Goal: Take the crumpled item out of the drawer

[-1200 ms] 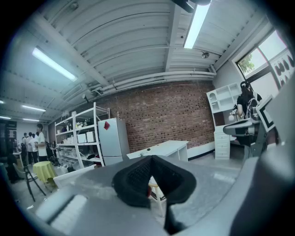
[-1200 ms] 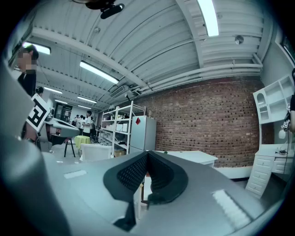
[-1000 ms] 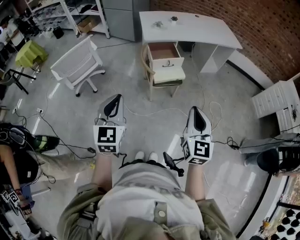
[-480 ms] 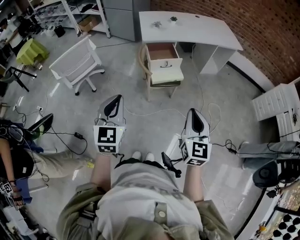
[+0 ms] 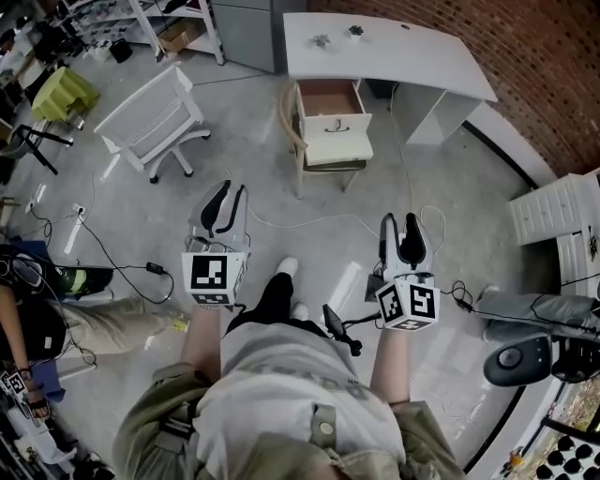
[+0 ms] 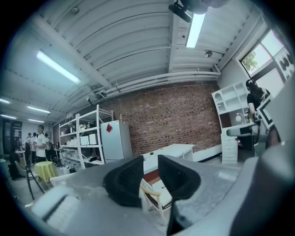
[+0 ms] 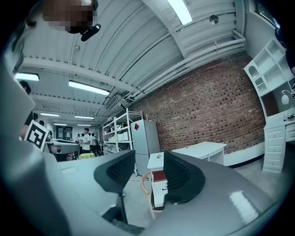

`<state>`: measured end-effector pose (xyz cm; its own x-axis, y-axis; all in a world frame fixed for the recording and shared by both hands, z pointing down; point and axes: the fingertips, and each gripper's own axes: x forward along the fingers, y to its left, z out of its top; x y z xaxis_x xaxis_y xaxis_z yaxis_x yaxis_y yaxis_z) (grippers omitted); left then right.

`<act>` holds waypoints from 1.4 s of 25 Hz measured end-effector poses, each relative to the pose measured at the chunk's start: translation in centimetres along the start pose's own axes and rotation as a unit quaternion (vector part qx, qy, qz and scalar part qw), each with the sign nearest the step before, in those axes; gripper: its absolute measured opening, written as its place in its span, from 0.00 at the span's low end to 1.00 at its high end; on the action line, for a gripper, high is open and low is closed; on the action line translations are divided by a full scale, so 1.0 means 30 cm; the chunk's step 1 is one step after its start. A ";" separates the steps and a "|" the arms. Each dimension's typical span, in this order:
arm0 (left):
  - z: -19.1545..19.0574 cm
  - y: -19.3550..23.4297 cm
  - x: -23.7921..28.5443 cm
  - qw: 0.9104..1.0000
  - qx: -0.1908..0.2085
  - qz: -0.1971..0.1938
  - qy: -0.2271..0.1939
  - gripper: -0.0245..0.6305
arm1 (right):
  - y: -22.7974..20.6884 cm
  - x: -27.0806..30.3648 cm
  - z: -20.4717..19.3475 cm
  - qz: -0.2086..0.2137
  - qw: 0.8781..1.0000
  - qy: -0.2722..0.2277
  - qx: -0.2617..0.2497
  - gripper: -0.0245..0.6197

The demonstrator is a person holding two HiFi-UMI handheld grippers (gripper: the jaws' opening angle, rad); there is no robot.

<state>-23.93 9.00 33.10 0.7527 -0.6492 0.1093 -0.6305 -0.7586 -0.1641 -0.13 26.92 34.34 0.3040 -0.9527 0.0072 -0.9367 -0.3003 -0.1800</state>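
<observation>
A white desk (image 5: 394,52) stands ahead by the brick wall, its drawer (image 5: 330,98) pulled open over a small chair (image 5: 328,164). The drawer's brown inside shows, but I cannot make out a crumpled item in it from here. My left gripper (image 5: 223,202) and right gripper (image 5: 403,234) hang over the floor, well short of the desk. Both sets of jaws are opening with nothing between them: the left gripper (image 6: 150,177) by a narrow gap, the right gripper (image 7: 150,177) by a wider one. The drawer (image 7: 159,179) shows between the right jaws, far off.
A white office chair (image 5: 150,127) lies tipped at the left. Cables (image 5: 309,223) trail over the floor between me and the desk. Two small objects (image 5: 322,40) rest on the desk top. A white cabinet (image 5: 553,211) stands at the right, shelving (image 5: 141,19) at the far left.
Both grippers' jaws have parted from shut. One foot has stepped forward, and the desk sits slightly nearer in view. The right gripper has shifted a little right and down.
</observation>
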 end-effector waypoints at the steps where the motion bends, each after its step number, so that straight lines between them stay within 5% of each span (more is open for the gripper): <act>1: -0.002 0.015 0.029 1.000 -0.002 -0.001 -0.004 0.19 | -0.005 0.027 -0.002 0.000 1.000 0.001 0.001 0.33; 5: -0.030 0.087 0.173 1.000 -0.029 -0.009 -0.006 0.42 | -0.030 0.168 -0.014 -0.006 1.000 0.006 0.000 0.39; 22: -0.056 0.334 0.767 0.997 -0.048 -0.054 0.011 0.52 | -0.150 0.800 -0.014 -0.026 0.999 0.030 -0.019 0.44; 29: -0.092 0.287 0.962 0.998 -0.052 -0.027 0.039 0.52 | -0.340 0.999 -0.047 -0.003 0.998 0.058 -0.027 0.45; 35: -0.069 0.165 1.141 0.996 -0.065 0.021 0.051 0.56 | -0.535 1.186 -0.035 0.059 0.994 0.085 -0.034 0.45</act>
<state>-1.69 -17.09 38.06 0.7067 -0.6769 0.2057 -0.6847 -0.7276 -0.0420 25.54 -2.21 38.53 0.1623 -0.9742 0.1571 -0.9755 -0.1824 -0.1232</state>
